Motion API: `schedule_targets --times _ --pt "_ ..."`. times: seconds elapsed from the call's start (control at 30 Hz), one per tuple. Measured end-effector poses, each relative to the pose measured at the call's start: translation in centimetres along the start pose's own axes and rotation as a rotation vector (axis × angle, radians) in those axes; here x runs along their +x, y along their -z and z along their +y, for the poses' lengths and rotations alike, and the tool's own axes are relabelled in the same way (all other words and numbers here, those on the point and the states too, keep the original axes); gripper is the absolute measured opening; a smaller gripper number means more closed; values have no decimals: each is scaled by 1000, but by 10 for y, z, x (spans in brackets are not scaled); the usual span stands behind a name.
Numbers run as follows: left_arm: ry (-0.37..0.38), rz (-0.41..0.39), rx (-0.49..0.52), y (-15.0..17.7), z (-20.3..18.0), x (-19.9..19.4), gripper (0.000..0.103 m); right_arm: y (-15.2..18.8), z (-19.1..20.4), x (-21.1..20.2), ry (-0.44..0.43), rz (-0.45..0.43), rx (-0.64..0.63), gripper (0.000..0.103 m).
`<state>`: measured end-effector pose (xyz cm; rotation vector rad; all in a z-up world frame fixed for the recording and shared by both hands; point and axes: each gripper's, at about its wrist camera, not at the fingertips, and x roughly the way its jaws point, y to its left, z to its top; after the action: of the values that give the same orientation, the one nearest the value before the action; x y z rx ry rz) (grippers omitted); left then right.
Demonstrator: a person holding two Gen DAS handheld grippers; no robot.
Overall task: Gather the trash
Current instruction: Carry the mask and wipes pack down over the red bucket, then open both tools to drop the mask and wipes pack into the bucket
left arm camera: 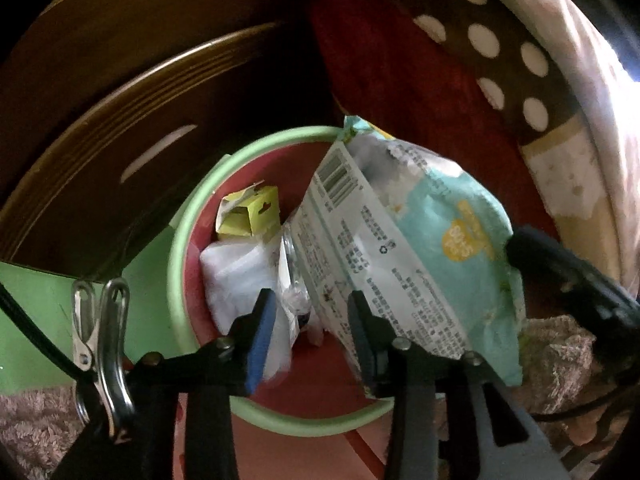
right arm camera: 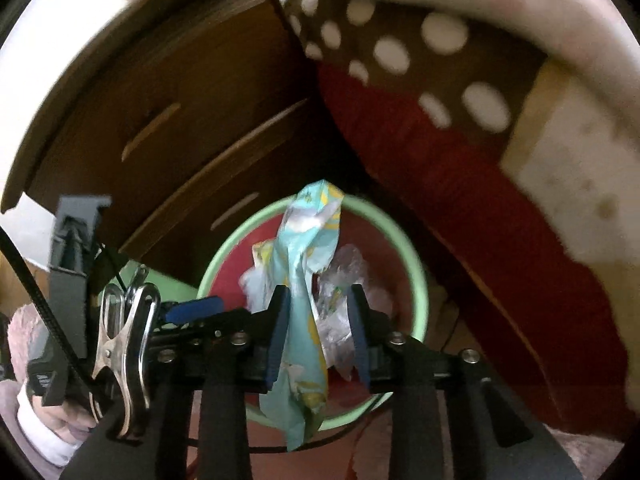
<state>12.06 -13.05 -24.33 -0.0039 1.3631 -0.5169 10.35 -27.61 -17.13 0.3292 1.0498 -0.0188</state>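
Note:
A round bin with a green rim (left arm camera: 180,240) (right arm camera: 416,280) and a red inside stands below both grippers. It holds a yellow carton (left arm camera: 250,216), white tissue (left arm camera: 236,276) and clear plastic (right arm camera: 340,280). A light blue wipes pack (left arm camera: 420,220) (right arm camera: 304,248) hangs tilted over the bin's mouth. My left gripper (left arm camera: 312,304) is open; the pack's white back leans against its right finger and does not reach the left pad. My right gripper (right arm camera: 318,300) is open too. The pack runs edge-on between its fingers, close to the left pad and clear of the right one.
Dark wooden drawers (left arm camera: 120,120) (right arm camera: 160,100) rise behind the bin. A red cushion (left arm camera: 400,80) and brown polka-dot cloth (left arm camera: 480,40) crowd the right side. A green board (left arm camera: 40,320) and fluffy pink rug (left arm camera: 32,420) lie at the left. A white cuff (right arm camera: 40,432) shows.

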Motion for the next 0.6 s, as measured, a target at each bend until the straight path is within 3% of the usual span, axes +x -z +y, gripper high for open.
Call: schedule_targets --times 0.1,0.17,0.27,0.47,0.6 --pt "8 -21 -12 0 2 -7 39 -4 2 -21 -15 -65 -13 29" --pt "-1 -39 -21 0 3 -14 38 -5 13 -28 -43 -93 -58 17" --pt "-7 -52 -44 -1 9 -19 37 -6 33 -25 -79 -85 -142 14" --pt "-58 -71 -106 -2 26 -30 37 -14 35 21 -114 55 -119 14" --pt "-82 -79 -132 -1 38 -34 37 -9 31 65 -81 168 -94 14"
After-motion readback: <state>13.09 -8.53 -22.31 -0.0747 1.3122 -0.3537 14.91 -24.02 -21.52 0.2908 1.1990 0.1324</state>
